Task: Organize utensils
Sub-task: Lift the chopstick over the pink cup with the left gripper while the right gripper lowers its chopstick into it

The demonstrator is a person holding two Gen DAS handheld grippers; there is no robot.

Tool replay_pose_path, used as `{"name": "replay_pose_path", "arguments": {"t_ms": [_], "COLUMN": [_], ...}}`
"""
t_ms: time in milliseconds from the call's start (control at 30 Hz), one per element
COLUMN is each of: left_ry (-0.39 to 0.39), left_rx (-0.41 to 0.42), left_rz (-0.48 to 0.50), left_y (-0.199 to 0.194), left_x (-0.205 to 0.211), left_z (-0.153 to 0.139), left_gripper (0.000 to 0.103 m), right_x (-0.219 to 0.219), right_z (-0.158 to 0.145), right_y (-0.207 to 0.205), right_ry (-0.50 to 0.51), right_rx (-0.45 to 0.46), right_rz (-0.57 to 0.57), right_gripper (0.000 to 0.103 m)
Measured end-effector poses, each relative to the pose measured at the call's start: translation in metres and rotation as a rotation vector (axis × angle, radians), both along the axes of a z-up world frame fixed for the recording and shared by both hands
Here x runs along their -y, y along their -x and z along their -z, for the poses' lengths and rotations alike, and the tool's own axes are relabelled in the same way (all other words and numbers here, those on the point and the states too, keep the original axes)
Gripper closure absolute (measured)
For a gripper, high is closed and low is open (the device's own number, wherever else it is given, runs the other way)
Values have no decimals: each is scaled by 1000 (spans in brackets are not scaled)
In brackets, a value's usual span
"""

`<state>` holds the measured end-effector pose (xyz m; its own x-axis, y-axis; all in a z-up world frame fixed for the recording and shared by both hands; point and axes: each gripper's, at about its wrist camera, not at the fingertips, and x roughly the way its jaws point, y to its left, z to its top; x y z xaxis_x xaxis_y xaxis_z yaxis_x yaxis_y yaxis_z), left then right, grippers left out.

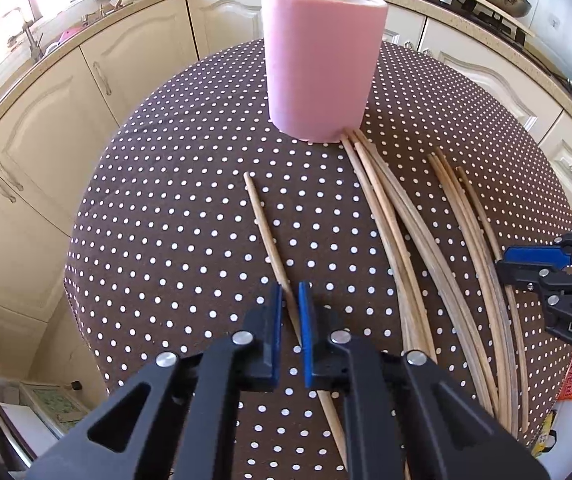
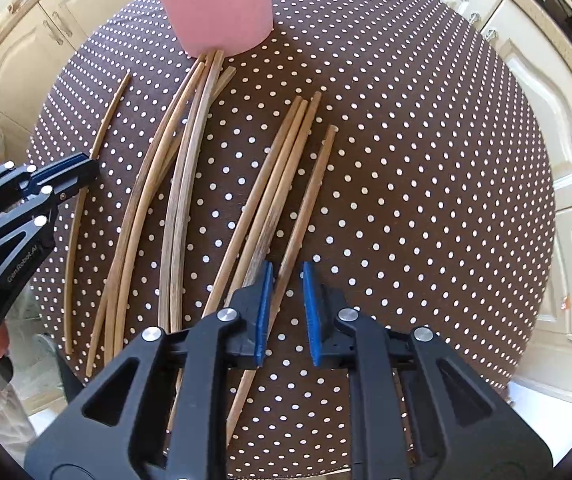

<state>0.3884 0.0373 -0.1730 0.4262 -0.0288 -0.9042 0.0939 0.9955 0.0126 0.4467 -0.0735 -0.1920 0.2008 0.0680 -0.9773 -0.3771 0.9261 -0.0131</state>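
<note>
pink cup (image 1: 321, 64), brown white-dotted tablecloth (image 1: 190, 208), tan chopsticks (image 2: 190, 184)

1. The right hand-held gripper (image 2: 287, 312) points down at the dotted surface (image 2: 425, 200), its blue pads narrowly apart around one chopstick (image 2: 309, 196).
2. To its left lie more chopsticks (image 2: 190, 176).
3. Ahead stands a pink cup (image 2: 214, 4).
4. Far left is the left hand-held gripper (image 2: 86, 170).

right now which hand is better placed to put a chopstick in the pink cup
Left. The left fingers are shut on the lone chopstick, in line with the pink cup; the right fingers stand apart around their chopstick.
</note>
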Motion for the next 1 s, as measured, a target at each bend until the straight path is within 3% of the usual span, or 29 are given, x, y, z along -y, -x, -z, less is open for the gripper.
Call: {"name": "replay_pose_path", "arguments": {"t_ms": [200, 333, 467, 633, 1000], "left_ry": [9, 134, 188, 251, 386], "left_rx": [8, 6, 58, 177, 495], "left_rz": [8, 15, 13, 36, 49], "left_y": [-1, 0, 6, 17, 28], "left_x": [6, -3, -10, -12, -13], "left_z": [0, -2, -10, -39, -114], "left_gripper": [98, 98, 98, 98, 98], "right_x": [-17, -14, 0, 16, 35], "right_z": [3, 3, 2, -22, -104], "right_y": [1, 2, 5, 9, 13], "right_ry": [8, -41, -128, -259, -547], "right_rx": [6, 19, 40, 112, 350], "right_rz": [-13, -7, 8, 8, -7], "right_gripper": [96, 97, 97, 97, 97]}}
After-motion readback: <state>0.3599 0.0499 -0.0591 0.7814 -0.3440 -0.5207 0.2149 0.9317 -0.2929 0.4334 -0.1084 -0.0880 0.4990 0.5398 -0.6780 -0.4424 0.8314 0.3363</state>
